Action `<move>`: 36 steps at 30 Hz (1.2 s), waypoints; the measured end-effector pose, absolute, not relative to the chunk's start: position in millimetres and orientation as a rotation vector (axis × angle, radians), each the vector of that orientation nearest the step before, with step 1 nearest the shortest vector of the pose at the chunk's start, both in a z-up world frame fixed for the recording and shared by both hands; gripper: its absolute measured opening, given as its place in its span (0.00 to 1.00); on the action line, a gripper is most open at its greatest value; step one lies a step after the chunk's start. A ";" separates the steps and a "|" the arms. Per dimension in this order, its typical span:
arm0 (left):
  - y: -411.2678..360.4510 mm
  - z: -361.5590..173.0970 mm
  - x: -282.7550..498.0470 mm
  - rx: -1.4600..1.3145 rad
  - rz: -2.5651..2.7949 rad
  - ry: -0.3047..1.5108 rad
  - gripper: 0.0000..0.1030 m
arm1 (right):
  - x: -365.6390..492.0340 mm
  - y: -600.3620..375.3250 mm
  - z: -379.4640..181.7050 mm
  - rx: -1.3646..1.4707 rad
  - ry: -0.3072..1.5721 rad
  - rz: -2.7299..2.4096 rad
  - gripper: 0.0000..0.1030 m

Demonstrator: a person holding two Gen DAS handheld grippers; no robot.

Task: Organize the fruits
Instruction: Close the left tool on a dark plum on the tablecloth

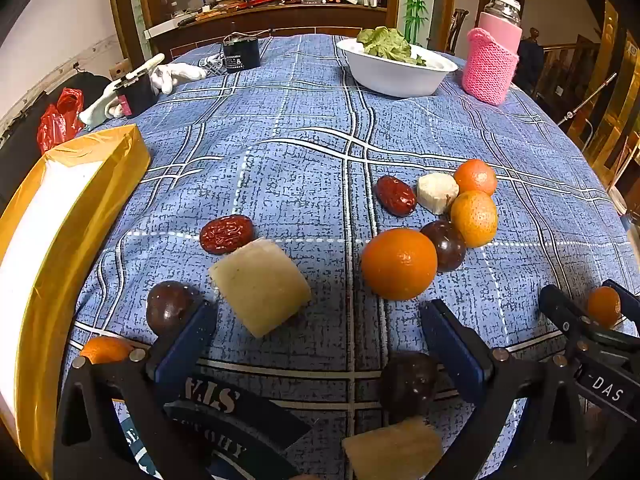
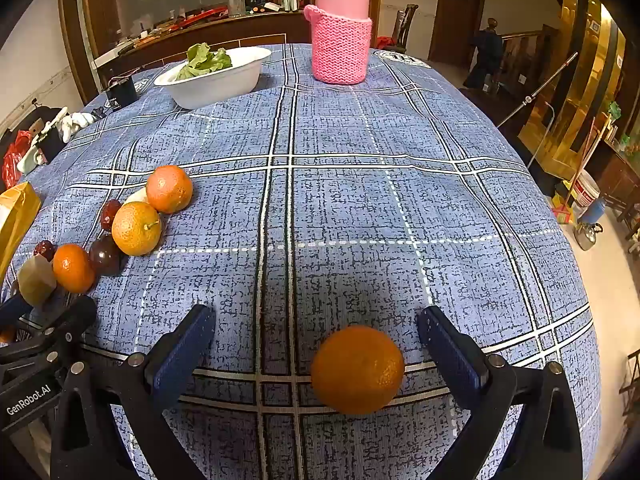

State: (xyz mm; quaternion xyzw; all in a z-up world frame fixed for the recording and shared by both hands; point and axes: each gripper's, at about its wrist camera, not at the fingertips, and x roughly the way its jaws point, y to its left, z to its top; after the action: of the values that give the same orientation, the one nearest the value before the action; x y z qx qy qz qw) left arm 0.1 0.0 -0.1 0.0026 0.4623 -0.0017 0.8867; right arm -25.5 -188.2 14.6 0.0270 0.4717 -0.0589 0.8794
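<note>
**A:** How do the tongs stand?

**B:** The right gripper (image 2: 316,340) is spread wide over the blue checked cloth (image 2: 360,200), gripping nothing. A lone orange (image 2: 357,369) lies between its fingers, nearer the right one, and I can't tell whether it touches either. The left gripper (image 1: 318,332) is just as wide and grips nothing. Its left finger (image 1: 188,340) sits right against a dark plum (image 1: 170,306); whether they touch I can't say.

**A:** And the rest of the fruit?

**B:** Toward the cloth's near left side. A pale chunk (image 1: 260,286) lies ahead of the left gripper's gap, with a red date (image 1: 227,233) just behind it. A big orange (image 1: 399,263) lies ahead of the right finger, against a second plum (image 1: 446,244). Beyond those, two smaller oranges (image 1: 474,218), a white piece (image 1: 437,192) and another date (image 1: 396,195) bunch together. Close under the left camera lie a third plum (image 1: 408,384) and another pale chunk (image 1: 394,450).

**A:** Anything else around?

**B:** A gold box (image 1: 52,240) at the left edge. At the far edge, a white bowl (image 2: 216,80) of greens and a jar in a pink knit sleeve (image 2: 340,50), well apart from the fruit.
</note>
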 end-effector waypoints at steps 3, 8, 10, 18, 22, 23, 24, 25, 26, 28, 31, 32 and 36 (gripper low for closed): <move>0.0 0.0 0.0 0.006 -0.003 0.958 1.00 | -25.9 -188.4 14.4 0.056 0.985 -0.123 1.00; -0.3 0.1 0.0 0.007 -0.002 0.958 1.00 | -26.9 -189.0 14.1 0.059 0.985 -0.124 1.00; 0.1 0.0 0.1 0.006 -0.003 0.958 1.00 | -27.5 -189.0 14.0 0.059 0.985 -0.126 1.00; 0.0 0.0 0.0 0.006 -0.004 0.958 1.00 | -24.8 -187.4 14.0 0.060 0.984 -0.130 1.00; 0.0 0.0 0.0 0.006 -0.003 0.958 1.00 | -24.8 -187.3 14.0 0.061 0.984 -0.131 1.00; 0.0 0.0 0.1 0.006 -0.003 0.958 1.00 | -24.7 -187.2 14.0 0.061 0.985 -0.131 1.00; 0.1 0.0 0.0 0.005 -0.003 0.958 1.00 | -24.7 -187.2 14.0 0.061 0.985 -0.131 1.00; 0.0 0.0 0.0 0.004 -0.002 0.960 1.00 | -24.8 -187.1 14.0 0.061 0.985 -0.131 1.00; 0.0 0.1 -0.1 0.005 -0.002 0.964 1.00 | -24.6 -187.0 14.0 0.060 0.985 -0.131 1.00; 0.1 0.6 0.5 0.011 -0.013 0.979 1.00 | -24.9 -187.3 13.9 0.061 0.985 -0.131 1.00; 2.0 0.5 1.2 0.018 -0.022 0.996 1.00 | -26.1 -186.6 13.5 0.062 0.985 -0.129 1.00; 3.2 0.6 -0.5 0.023 -0.030 0.999 1.00 | -26.1 -186.1 13.7 0.063 0.989 -0.130 1.00; 1.4 0.6 -9.1 0.032 -0.046 1.003 1.00 | -27.1 -188.4 15.3 0.064 1.011 -0.113 1.00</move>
State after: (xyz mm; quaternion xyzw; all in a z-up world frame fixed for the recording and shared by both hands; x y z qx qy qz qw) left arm -9.1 1.4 0.6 0.0153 0.4805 -0.0220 0.8766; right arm -27.1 -188.4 15.3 0.0307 0.4840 -0.0543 0.8728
